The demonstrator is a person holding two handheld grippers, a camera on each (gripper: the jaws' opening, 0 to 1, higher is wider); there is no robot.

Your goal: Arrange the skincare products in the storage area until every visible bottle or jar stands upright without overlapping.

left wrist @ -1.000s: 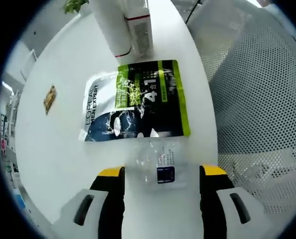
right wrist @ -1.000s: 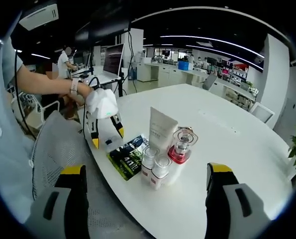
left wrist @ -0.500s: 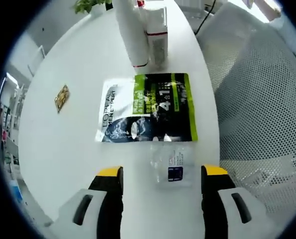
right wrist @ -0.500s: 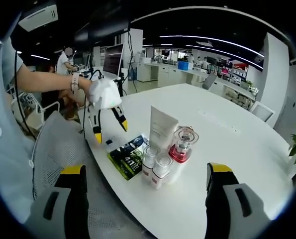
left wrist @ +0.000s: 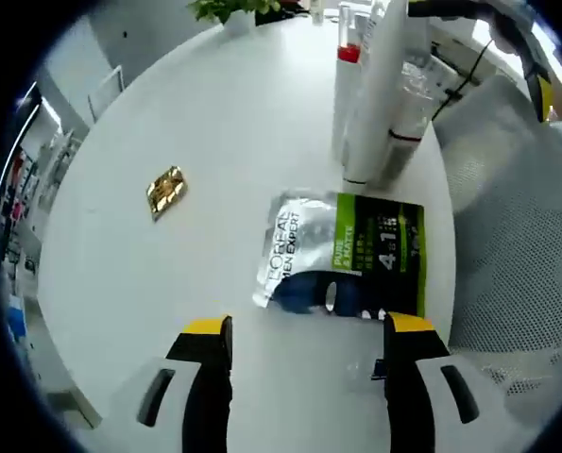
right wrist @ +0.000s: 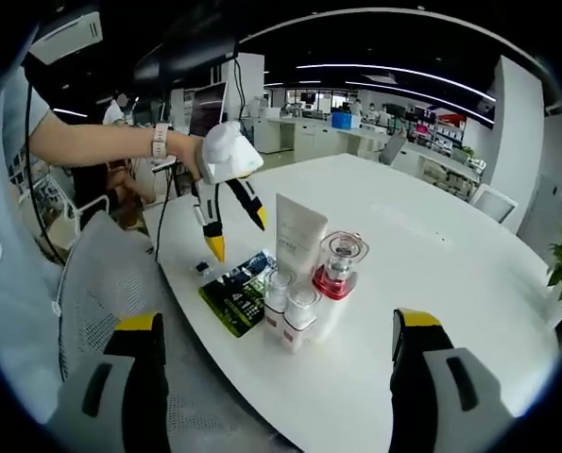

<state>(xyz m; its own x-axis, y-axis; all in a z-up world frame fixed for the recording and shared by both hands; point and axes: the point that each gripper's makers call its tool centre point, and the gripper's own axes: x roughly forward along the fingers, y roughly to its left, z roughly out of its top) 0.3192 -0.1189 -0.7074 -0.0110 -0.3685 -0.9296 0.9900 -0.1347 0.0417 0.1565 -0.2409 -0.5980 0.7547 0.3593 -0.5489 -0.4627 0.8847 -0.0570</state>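
The left tool (left wrist: pixel 302 332) hangs above the white surface (left wrist: pixel 148 113) with its jaws spread wide and nothing between them. Just ahead of its tips a green and silver sachet (left wrist: pixel 342 257) lies flat. A small clear packet (left wrist: pixel 366 368) lies beside the right jaw near the edge of the surface. Further on, a white tube (left wrist: pixel 383 90) stands upright with small bottles (left wrist: pixel 349 80) close behind it. A little gold wrapper (left wrist: pixel 165 191) lies well apart to the left.

In the right gripper view, the right tool (right wrist: pixel 273 349) is also wide apart and holds nothing. Ahead of it the tube (right wrist: pixel 299 236) stands upright, a red-based jar (right wrist: pixel 340 269) stands just beside it, and two small white-capped bottles (right wrist: pixel 290 307) stand in front. The sachet (right wrist: pixel 238 293) lies flat to their left. The left tool (right wrist: pixel 233 231) hangs over the sachet's far end, held by a person's hand (right wrist: pixel 226 153). A mesh chair (right wrist: pixel 101 283) stands near the surface's edge.
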